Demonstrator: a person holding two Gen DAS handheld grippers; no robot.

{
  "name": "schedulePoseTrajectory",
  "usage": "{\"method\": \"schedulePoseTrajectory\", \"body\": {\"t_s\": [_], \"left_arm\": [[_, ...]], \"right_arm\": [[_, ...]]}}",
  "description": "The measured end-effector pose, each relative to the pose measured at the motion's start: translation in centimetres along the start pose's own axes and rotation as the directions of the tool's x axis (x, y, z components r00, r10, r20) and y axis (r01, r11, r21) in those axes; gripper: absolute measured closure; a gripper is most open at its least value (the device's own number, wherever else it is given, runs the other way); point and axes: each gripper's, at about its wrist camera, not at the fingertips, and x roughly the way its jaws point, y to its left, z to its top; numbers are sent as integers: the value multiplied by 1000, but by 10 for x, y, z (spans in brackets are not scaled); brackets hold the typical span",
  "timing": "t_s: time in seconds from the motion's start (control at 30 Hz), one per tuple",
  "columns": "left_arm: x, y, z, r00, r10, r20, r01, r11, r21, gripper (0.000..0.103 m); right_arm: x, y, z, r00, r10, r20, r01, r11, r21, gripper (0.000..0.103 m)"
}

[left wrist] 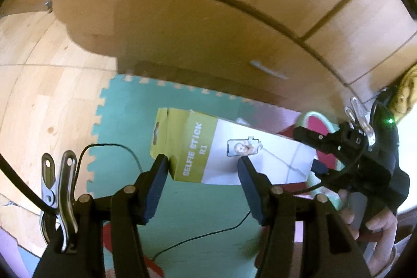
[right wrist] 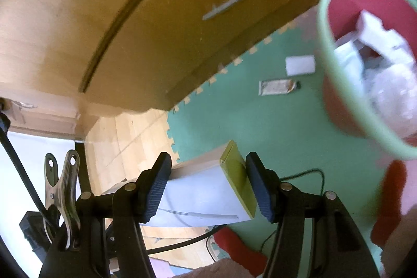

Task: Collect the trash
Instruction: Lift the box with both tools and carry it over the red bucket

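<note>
Gripping one long selfie-stick box between them above the green floor mat, the left gripper clamps its green end and the right gripper the other. Uneven lifting could twist it loose, short of the red bin at right.

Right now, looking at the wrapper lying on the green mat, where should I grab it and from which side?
Probably come straight down from above and pinch the wrapper across its short width, near its dark end. It lies flat on the mat, so no side offers an edge to get under.
</note>
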Motion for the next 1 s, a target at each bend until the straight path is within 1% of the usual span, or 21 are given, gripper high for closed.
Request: {"method": "schedulePoseTrajectory", "body": {"t_s": [0.1, 0.23, 0.27, 0.37, 0.4, 0.5, 0.7, 0.9, 1.0], "left_arm": [[-6, -32, 4, 999, -48, 13, 47, 999, 26, 45], [-5, -75, 6, 995, -100, 14, 98, 992, 75, 45], [-2, -90, 7, 993, -116, 8, 115, 989, 94, 45], [8, -119, 8, 989, -148, -16, 149, 981, 128, 45], [13, -133, 8, 986, -161, -30, 164, 976, 143, 45], [26, -162, 7, 983, -176, -56, 183, 967, 176, 45], [60, -217, -2, 976, -181, -125, 207, 948, 242, 45], [102, -251, -11, 961, -194, -199, 243, 933, 266, 45], [123, -262, -13, 954, -197, -227, 255, 930, 266, 45]], "right_arm": [[-37, -7, 5, 999, -2, 35, 1, 1000, 15, 41], [-78, -28, 17, 996, -3, 87, 0, 999, 36, 41], [-93, -36, 21, 994, -7, 105, 2, 999, 43, 41], [-121, -56, 32, 990, -25, 140, 16, 998, 62, 41], [-125, -62, 35, 989, -30, 147, 20, 998, 67, 41], [-148, -86, 42, 984, -50, 171, 33, 995, 99, 41], [-171, -135, 58, 976, -87, 200, 53, 984, 169, 41], [-174, -185, 71, 970, -137, 203, 88, 968, 234, 41], [-172, -205, 75, 968, -162, 193, 103, 954, 282, 41]]}}
